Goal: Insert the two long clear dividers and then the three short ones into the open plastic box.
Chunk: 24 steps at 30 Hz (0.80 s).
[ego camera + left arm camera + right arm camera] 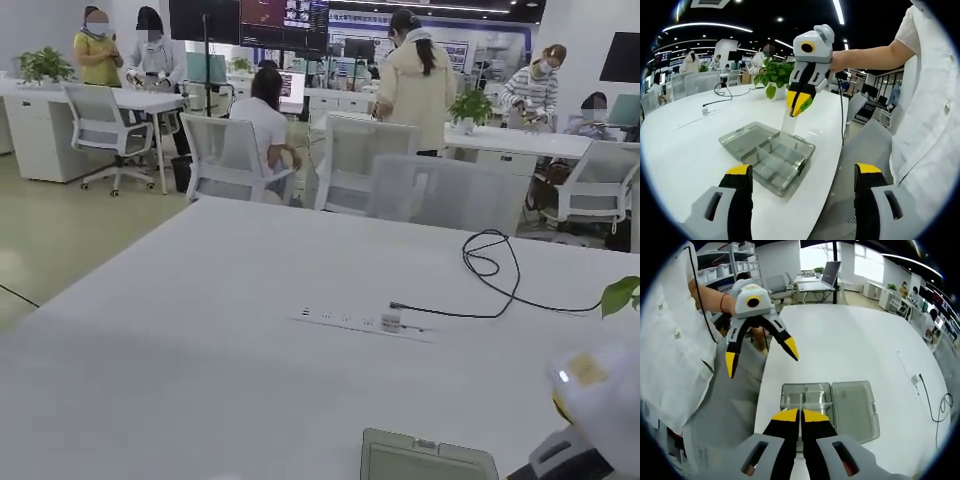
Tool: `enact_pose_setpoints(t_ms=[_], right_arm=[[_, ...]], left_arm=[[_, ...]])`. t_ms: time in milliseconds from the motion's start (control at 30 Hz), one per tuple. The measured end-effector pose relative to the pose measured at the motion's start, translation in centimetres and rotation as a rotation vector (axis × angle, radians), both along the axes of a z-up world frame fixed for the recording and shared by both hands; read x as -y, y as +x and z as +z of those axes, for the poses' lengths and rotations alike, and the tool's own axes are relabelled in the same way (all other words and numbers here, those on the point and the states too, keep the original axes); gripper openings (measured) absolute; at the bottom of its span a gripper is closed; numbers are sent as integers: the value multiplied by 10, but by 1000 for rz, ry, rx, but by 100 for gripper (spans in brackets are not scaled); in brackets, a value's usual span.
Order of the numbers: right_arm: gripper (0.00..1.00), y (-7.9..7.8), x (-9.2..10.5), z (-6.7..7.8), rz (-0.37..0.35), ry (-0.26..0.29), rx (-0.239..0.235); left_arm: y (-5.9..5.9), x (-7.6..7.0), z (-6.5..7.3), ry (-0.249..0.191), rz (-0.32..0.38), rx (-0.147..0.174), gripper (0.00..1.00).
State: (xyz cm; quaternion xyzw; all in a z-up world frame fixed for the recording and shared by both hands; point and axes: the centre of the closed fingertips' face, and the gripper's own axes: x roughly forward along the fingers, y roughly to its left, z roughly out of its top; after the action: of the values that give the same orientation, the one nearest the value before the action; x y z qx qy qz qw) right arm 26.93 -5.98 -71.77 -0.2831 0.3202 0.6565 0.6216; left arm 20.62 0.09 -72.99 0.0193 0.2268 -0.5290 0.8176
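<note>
**Right tongs hold a divider over the box**

The right gripper (800,415) is closed on a thin clear divider (790,122), above the open plastic box (767,155). The left gripper (804,171) is wide open and holds nothing. The box lies on the white table (685,145).

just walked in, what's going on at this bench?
A person is working two handheld grippers over an open plastic box on a white table. The right gripper is shut on what looks like a clear divider, held just above the box's tray. The left gripper is open, holds nothing and is clear of the box. Some seated dividers stand in the tray; how many is hard to tell.
</note>
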Motion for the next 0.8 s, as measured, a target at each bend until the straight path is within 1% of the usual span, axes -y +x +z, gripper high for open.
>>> enact_pose_setpoints(t_ms=[67,133,300,367,433,600,667,700,767,800], right_arm=[[3,2,1,-6,3,-7,9],[3,2,1,-11,-2,-9,3],[3,6,3,-24,-25,-10,1],[3,7,3,-27,-31,-11,-4],[3,7,3,-30,-33,-14,-4],[3,7,3,-37,-37,-18,-6],[3,7,5,-39,-28,-28,7],[3,7,3,-37,-34,-16,0],[3,7,4,-41,-24,-27,15],[3,7,4,-41,-26,-26,11]], left_arm=[[0,-1,-2,3,4,-3,88],[-1,-2,-4,2,6,-14,91],[-2,-3,-6,-3,8,-20,95],[-2,-3,-7,-4,6,-17,96],[-2,-3,-6,-10,9,-16,98],[-3,-2,-7,-9,5,-19,97],[-3,-2,-6,-12,5,-22,98],[-3,-1,-7,-12,5,-23,98],[-4,-1,-7,-11,5,-25,98],[-4,-1,-7,-12,5,-26,98]])
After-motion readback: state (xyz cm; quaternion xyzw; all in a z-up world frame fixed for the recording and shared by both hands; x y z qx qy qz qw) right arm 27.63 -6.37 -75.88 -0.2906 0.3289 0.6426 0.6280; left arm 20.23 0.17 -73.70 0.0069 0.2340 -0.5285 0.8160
